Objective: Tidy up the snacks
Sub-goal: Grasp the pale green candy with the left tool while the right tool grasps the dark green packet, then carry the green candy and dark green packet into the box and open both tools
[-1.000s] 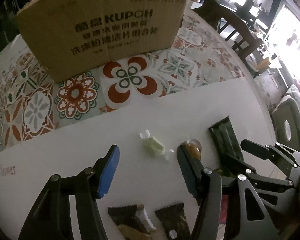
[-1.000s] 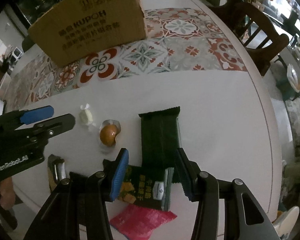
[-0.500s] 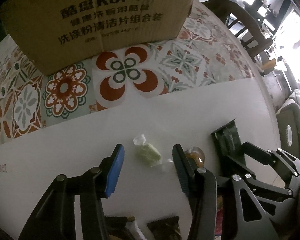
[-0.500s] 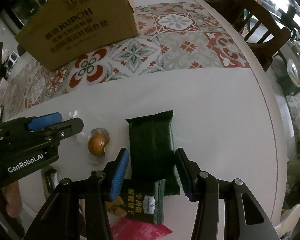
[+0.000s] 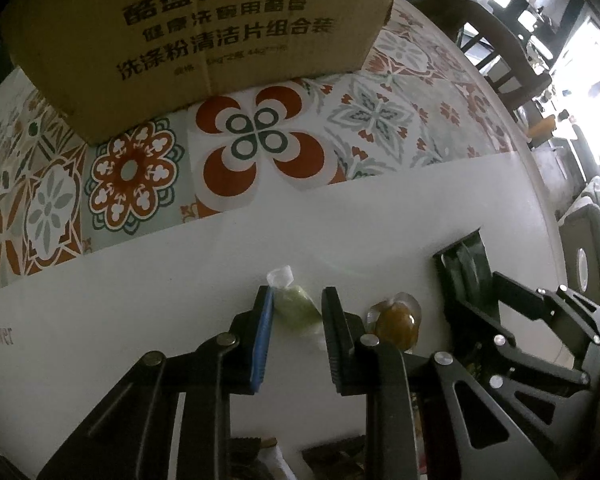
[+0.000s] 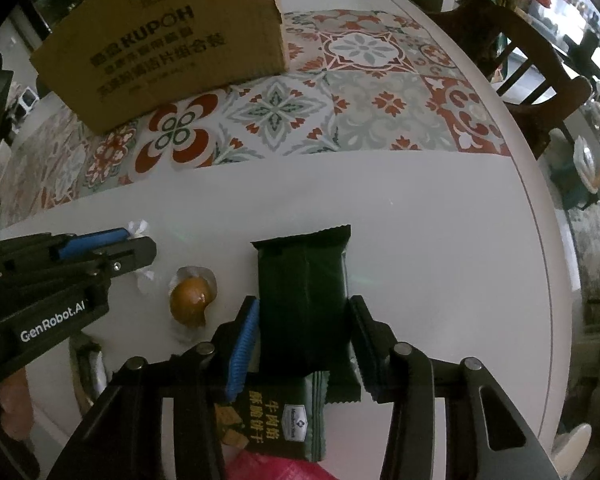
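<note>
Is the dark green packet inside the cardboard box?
No. In the right wrist view the green packet lies flat on the white table, between the right gripper's fingers, well short of the box.

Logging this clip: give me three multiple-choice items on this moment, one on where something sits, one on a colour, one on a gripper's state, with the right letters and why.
1. Where does the cardboard box stand?
A. on the patterned table runner
B. on a chair
C. on the dark green snack packet

2. What colour is the candy between the left gripper fingers?
A. red
B. pale green
C. blue

3. How is the right gripper placed?
A. shut on nothing
B. clamping the box
C. fingers on either side of the dark green snack packet

Answers: 1 A, the box rests on the runner's tiles; 2 B, a light green sweet in clear wrap; 3 C, the packet lies between both fingers.
</note>
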Tool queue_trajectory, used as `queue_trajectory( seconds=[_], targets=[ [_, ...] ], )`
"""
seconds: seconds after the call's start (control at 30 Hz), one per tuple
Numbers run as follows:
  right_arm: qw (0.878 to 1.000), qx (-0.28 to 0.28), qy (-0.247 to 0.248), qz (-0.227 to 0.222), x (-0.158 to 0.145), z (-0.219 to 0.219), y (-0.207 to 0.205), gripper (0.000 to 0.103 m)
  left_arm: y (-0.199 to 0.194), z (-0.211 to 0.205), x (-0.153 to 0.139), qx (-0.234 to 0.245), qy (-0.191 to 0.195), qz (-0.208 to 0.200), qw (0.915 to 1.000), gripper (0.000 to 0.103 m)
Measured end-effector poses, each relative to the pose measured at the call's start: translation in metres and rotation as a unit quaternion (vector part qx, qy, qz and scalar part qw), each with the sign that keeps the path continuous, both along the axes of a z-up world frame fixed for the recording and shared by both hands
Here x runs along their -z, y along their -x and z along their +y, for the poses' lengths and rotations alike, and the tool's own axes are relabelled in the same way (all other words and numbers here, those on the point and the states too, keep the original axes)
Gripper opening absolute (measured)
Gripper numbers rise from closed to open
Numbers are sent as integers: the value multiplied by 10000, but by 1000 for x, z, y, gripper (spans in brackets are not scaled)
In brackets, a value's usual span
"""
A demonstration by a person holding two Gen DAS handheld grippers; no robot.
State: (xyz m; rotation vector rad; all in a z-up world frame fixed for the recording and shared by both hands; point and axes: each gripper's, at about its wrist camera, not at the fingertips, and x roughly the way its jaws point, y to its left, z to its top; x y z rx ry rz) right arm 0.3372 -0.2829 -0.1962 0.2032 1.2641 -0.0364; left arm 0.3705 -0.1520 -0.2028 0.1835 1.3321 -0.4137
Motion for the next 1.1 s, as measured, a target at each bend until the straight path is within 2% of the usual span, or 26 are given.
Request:
queue_trajectory(
  seconds=[0.27,0.63,0.83,1.1],
  targets=[
    [9998,53,-63,-174,-14,-2,-2,45,6,-3,-23,181,81,-344,9992,25],
    [9965,70,91,-823,-64,1,-6,45,8,12,-70,178,343,-884,9953,25],
    [9923,71,133,-1230,-97,4,-12,45,6,19,-103,140,549,-1295,9900,25],
    [9844,-49,8,-1756,-139,17,-22,45,0,34,-153,89,800,-1931,9779,25]
  ],
)
